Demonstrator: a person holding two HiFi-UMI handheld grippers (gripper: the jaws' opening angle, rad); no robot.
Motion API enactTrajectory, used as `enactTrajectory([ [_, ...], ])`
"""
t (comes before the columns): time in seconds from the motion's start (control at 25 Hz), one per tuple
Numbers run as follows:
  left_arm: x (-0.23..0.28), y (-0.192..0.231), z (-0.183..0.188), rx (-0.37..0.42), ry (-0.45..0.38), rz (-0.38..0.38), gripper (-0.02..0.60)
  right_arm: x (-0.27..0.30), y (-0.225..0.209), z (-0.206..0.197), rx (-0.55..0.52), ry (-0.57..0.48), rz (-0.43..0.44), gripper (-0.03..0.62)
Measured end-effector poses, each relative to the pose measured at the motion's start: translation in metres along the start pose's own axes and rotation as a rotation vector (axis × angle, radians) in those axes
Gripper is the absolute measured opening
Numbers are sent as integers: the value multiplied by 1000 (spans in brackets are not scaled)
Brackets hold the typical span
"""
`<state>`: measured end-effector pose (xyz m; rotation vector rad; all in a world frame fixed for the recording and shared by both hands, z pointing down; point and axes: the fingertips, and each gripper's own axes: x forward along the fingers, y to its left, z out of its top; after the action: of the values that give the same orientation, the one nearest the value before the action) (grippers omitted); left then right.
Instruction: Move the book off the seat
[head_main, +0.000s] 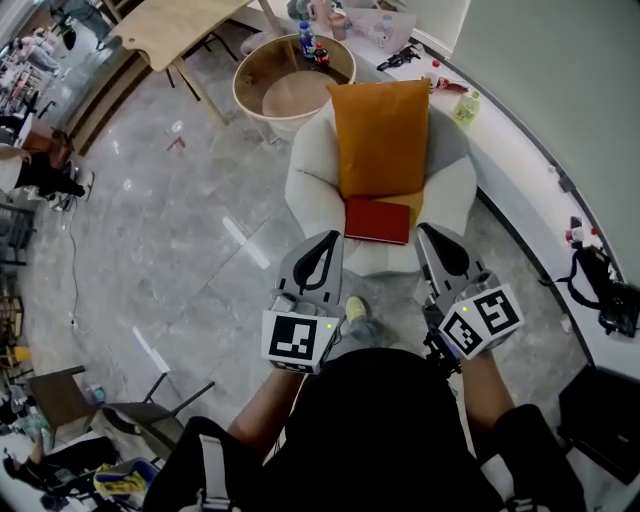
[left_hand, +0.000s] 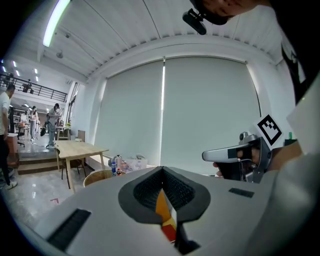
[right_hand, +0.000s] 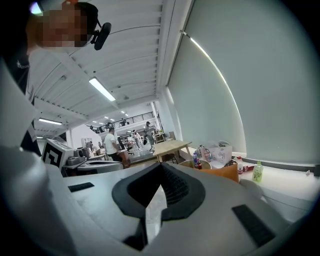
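Room: a grey polished stone floor (head_main: 180, 230), with a white curved ledge (head_main: 520, 175) running along the wall.
Head view, armchair: a white rounded armchair (head_main: 300, 185) stands just ahead of the person. An orange cushion (head_main: 380, 135) is propped upright against its back.
Head view, book: a red book (head_main: 377, 220) lies flat on the seat, at the foot of the cushion.
Head view, behind the chair: a round wooden-rimmed table (head_main: 250, 85) with bottles at its far edge.
Head view, grippers: the left gripper (head_main: 330, 237) and the right gripper (head_main: 428, 232) are held side by side, pointing at the chair. Their tips are near the front of the seat, one on each side of the book, and neither is on it.
Left gripper view, jaws: clenched together with nothing held. A thin sliver of orange and red shows through the slit.
Left gripper view, surroundings: a pale window blind (left_hand: 200, 110), a wooden table (left_hand: 80, 148) at left, and the other gripper at right.
Right gripper view, jaws: pressed tight and empty, with floor showing through the slit.
Right gripper view, surroundings: the cushion's top edge is just right of the jaws. A green bottle (right_hand: 257, 171) stands on the ledge, and people stand far back.
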<state>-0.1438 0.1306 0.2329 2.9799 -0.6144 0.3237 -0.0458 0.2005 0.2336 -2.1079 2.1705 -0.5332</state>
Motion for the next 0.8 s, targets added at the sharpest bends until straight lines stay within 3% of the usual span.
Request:
enactTrajectory([
  [0.8, 1, 41, 2, -24, -39, -5, 5, 28, 18, 6, -58, 9, -29, 8],
])
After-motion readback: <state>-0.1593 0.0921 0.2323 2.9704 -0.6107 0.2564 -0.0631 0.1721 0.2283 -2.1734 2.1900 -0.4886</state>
